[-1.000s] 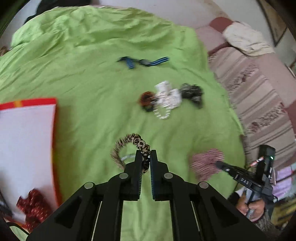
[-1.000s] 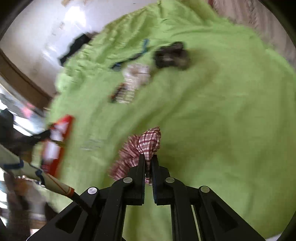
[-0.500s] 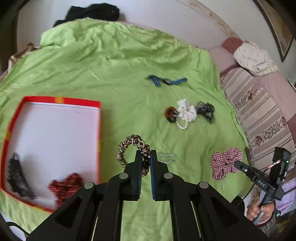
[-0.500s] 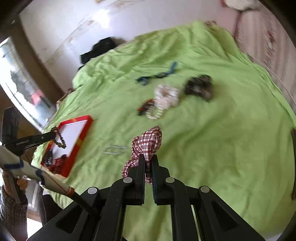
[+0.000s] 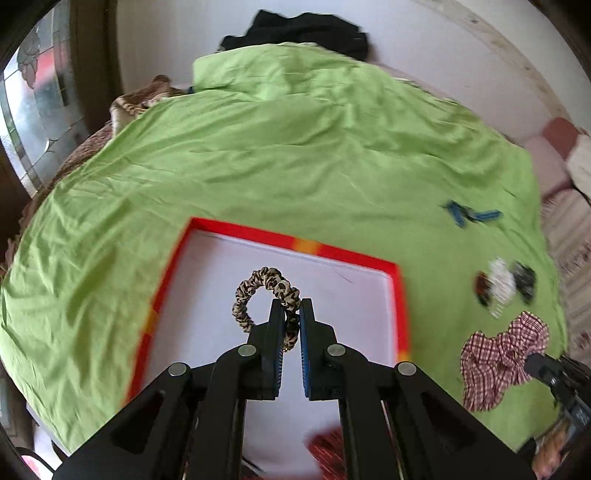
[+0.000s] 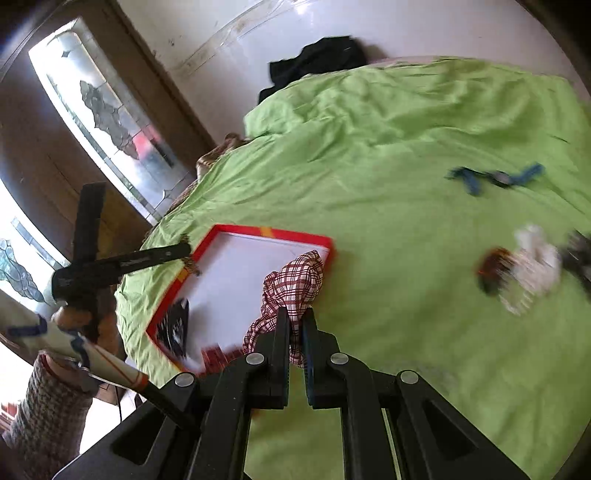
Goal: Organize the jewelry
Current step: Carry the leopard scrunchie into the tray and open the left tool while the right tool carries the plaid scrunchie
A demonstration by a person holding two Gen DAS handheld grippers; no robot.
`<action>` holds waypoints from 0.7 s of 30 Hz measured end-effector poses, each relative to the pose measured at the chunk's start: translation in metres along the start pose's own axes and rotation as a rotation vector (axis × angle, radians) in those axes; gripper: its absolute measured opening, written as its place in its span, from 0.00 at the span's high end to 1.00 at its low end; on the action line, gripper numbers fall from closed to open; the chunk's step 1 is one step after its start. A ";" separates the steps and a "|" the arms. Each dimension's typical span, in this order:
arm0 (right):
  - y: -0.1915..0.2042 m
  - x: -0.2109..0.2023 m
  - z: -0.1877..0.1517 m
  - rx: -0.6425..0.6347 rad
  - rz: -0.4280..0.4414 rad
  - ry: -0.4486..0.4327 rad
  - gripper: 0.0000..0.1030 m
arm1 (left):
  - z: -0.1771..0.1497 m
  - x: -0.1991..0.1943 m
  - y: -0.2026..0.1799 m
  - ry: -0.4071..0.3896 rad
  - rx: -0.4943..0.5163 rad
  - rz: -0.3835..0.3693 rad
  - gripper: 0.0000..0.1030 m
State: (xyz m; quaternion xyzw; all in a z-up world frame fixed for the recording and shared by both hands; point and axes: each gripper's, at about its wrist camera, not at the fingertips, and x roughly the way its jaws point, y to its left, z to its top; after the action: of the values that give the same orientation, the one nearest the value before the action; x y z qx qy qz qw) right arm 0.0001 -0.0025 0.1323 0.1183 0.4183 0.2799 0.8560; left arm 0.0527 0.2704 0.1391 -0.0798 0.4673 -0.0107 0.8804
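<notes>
My left gripper (image 5: 291,308) is shut on a leopard-print scrunchie (image 5: 264,293), which hangs over the white floor of the red-rimmed box (image 5: 295,242). My right gripper (image 6: 295,317) is shut on a red plaid scrunchie (image 6: 293,282) by the near right corner of the same box (image 6: 271,232). In the left wrist view the plaid scrunchie (image 5: 498,354) shows at the right with the right gripper's tip. The right wrist view shows the left gripper (image 6: 186,251) over the box's left rim. A black hair clip (image 6: 175,326) and a dark red item (image 6: 218,356) lie in the box.
On the green bedspread (image 5: 295,147) lie a blue strap (image 6: 495,177) and a cluster of a brown, a white and a dark hair piece (image 6: 532,266). Black clothing (image 5: 306,27) sits at the bed's far edge by the wall. A window (image 6: 107,110) is at the left.
Both grippers have swung left across the bed with their scrunchies. The leopard scrunchie now hangs over the box instead of over the bedspread, and the plaid one has reached the box's corner.
</notes>
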 end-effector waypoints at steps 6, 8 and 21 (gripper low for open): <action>0.016 0.098 0.039 0.000 -0.013 0.071 0.93 | 0.028 0.061 0.040 0.066 -0.071 0.060 0.94; 0.012 0.128 0.045 0.012 -0.037 0.097 0.93 | 0.034 0.078 0.051 0.076 -0.098 0.074 0.94; 0.011 0.144 0.035 -0.066 -0.108 0.114 0.57 | 0.025 0.052 0.045 -0.002 -0.123 0.037 0.59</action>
State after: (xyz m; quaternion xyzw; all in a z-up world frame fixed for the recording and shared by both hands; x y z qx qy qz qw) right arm 0.0946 0.0905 0.0653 0.0510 0.4626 0.2531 0.8481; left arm 0.1005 0.3135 0.1036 -0.1251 0.4677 0.0344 0.8743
